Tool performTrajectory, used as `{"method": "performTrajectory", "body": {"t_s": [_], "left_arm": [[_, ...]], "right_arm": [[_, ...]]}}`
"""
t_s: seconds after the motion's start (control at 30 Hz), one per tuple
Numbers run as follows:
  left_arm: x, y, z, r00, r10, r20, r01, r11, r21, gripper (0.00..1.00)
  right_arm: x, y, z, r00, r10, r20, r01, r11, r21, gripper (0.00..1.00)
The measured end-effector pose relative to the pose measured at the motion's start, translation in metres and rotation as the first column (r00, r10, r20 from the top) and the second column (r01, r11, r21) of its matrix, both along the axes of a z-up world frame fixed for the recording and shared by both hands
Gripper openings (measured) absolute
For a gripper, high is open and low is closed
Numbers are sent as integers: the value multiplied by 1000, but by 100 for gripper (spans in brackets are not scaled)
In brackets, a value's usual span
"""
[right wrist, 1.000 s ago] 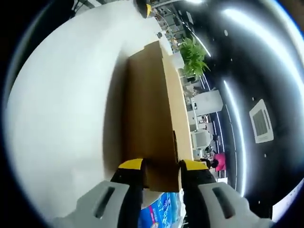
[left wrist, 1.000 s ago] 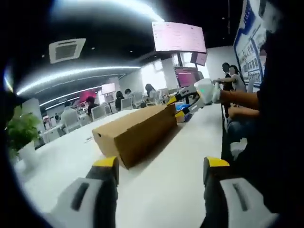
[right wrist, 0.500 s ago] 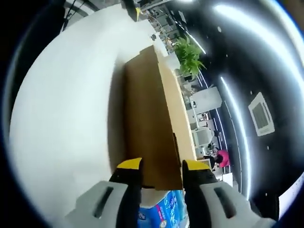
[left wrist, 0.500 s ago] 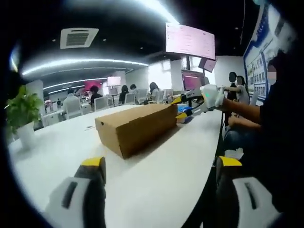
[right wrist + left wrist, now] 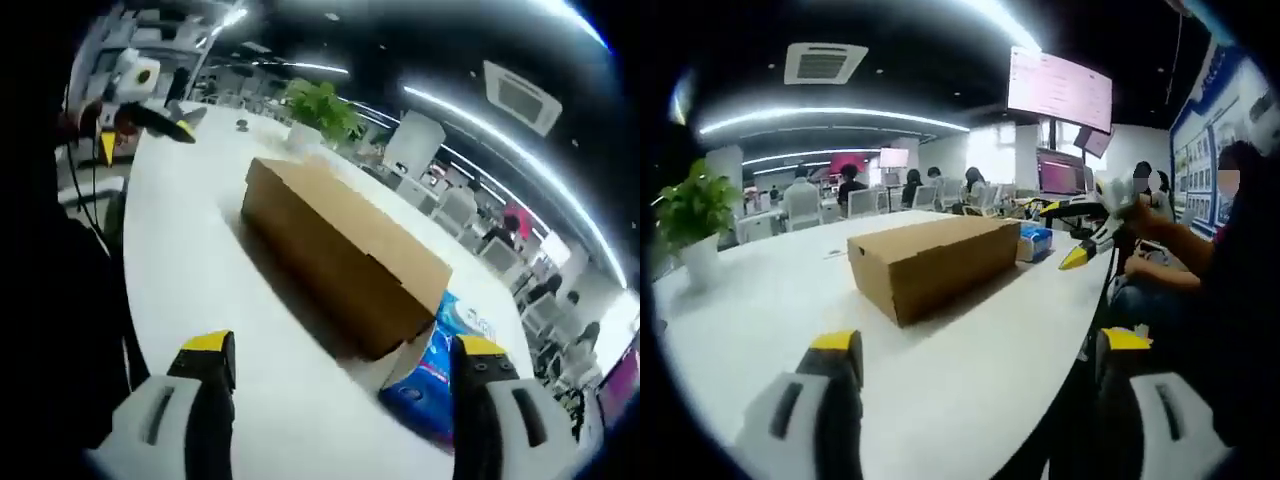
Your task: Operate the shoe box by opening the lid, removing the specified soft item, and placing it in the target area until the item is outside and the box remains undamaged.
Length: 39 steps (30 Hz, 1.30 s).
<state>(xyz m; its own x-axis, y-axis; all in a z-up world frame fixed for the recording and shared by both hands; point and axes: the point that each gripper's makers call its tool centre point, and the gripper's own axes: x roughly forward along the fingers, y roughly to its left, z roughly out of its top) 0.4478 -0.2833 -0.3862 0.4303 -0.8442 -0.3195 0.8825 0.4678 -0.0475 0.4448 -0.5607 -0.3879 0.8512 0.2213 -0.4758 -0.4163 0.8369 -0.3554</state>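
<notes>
A long brown cardboard shoe box point(image 5: 930, 265) lies closed on the white table point(image 5: 770, 300). A blue soft packet point(image 5: 1037, 241) rests at its far end. My left gripper point(image 5: 980, 350) is open, well short of the box, with nothing between its jaws. Off to the right a gloved hand holds my right gripper point(image 5: 1078, 235) beyond the box end. In the right gripper view the box point(image 5: 340, 250) runs diagonally, with a small end flap point(image 5: 402, 362) sticking out beside the blue packet point(image 5: 440, 368). My right gripper point(image 5: 345, 360) is open wide and empty, drawn back from that end.
A potted plant point(image 5: 695, 215) stands on the table's far left; the same plant point(image 5: 320, 105) shows past the box. The left gripper point(image 5: 140, 100) appears at the far table edge. Seated people and screens fill the background. A person's dark sleeve borders the table.
My right gripper had its jaws close together at the box's end flap; it has since opened wide and pulled back from the box. The left gripper view has levelled slightly.
</notes>
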Motion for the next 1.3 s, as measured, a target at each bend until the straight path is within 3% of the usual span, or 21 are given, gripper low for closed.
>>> {"method": "performTrajectory", "body": {"t_s": [0.1, 0.13, 0.27, 0.4, 0.63, 0.73, 1.03, 1.3], "left_arm": [[-4, 4, 3, 1000, 9, -3, -9, 1000, 7, 99], [-1, 11, 8, 999, 54, -5, -54, 998, -9, 99], [1, 22, 16, 995, 93, -25, -94, 995, -38, 99], [-6, 25, 20, 994, 104, -40, -106, 993, -47, 99], [-16, 24, 17, 995, 99, -34, -101, 993, -61, 99], [-17, 28, 11, 994, 105, -36, -107, 993, -46, 99], [-33, 27, 16, 995, 101, -13, -102, 992, -76, 99], [-37, 27, 18, 995, 99, -27, -100, 993, -69, 99]], "right_arm": [[-15, 3, 0, 999, -16, -37, 19, 996, 89, 92], [-23, 5, 4, 999, -23, -35, 28, 989, 144, 92], [-40, 0, 7, 998, -51, -44, 58, 978, 198, 93], [-58, 7, 1, 993, -66, -93, 91, 950, 299, 94], [-60, 2, -6, 991, -117, -64, 131, 947, 294, 92], [-61, 7, -7, 992, -114, -55, 126, 931, 341, 91], [-74, 18, -2, 995, -104, -8, 99, 926, 364, 90], [-75, 19, -4, 995, -103, -11, 100, 927, 360, 90]]}}
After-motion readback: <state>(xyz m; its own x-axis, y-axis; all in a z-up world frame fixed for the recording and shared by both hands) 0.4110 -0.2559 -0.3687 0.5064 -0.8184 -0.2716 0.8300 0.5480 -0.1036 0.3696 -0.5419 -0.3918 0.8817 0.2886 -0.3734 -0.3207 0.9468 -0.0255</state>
